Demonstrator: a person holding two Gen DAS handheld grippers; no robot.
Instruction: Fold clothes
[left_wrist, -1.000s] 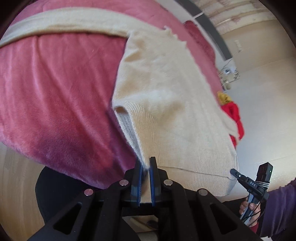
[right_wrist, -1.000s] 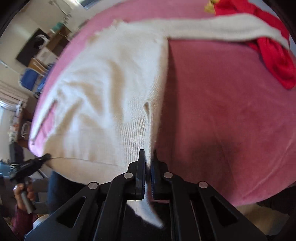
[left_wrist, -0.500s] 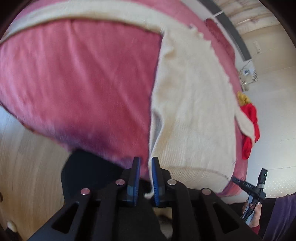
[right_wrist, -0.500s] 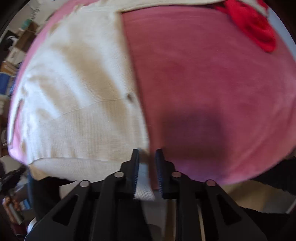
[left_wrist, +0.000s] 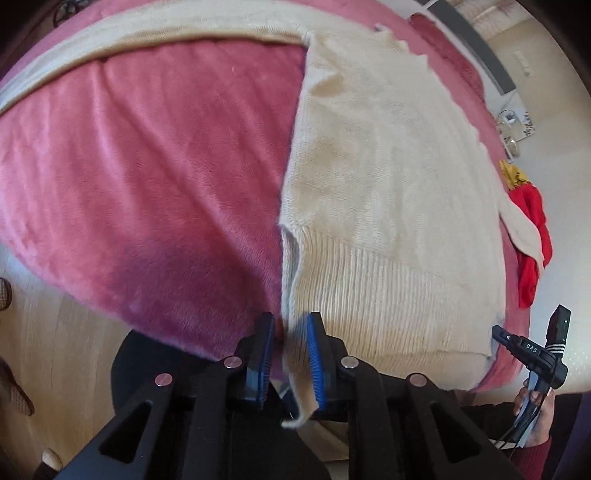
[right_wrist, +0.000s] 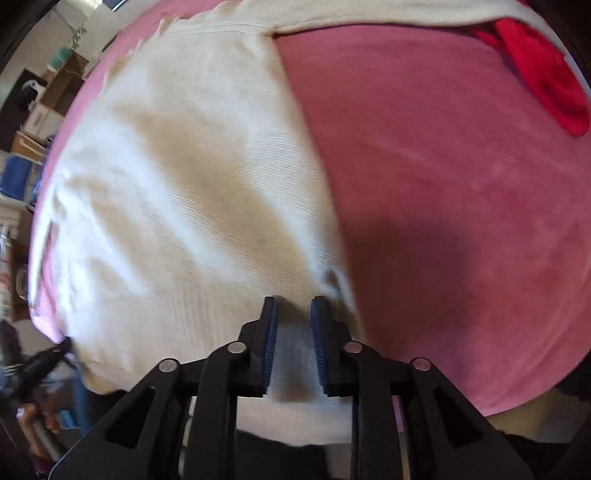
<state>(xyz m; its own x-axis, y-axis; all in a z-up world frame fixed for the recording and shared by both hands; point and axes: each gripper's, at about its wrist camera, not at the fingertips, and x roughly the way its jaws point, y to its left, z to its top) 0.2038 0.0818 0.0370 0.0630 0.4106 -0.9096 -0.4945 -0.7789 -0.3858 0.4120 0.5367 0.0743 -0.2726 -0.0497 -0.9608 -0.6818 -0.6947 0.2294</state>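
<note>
- Left gripper (left_wrist: 290, 350): jaws standing apart, corner of the cream sweater's (left_wrist: 388, 206) ribbed hem hanging loose between them, blue pads (left_wrist: 316, 354) not pressing on it.
- Right gripper (right_wrist: 293, 343): jaws closing, narrowly apart, over the hem's other corner; knit seen between them, not pinched.
- Cream sweater: soft knit, ribbed band along the near edge, spread flat on the pink blanket (left_wrist: 147, 177), sleeves stretched out along the far edge.
- Red garment (left_wrist: 532, 236) bunched at the blanket's right edge, under a sleeve end.
- Pale wooden floor (left_wrist: 48, 339) beside the near left edge; shelves and boxes (right_wrist: 40, 110) blurred beyond.
</note>
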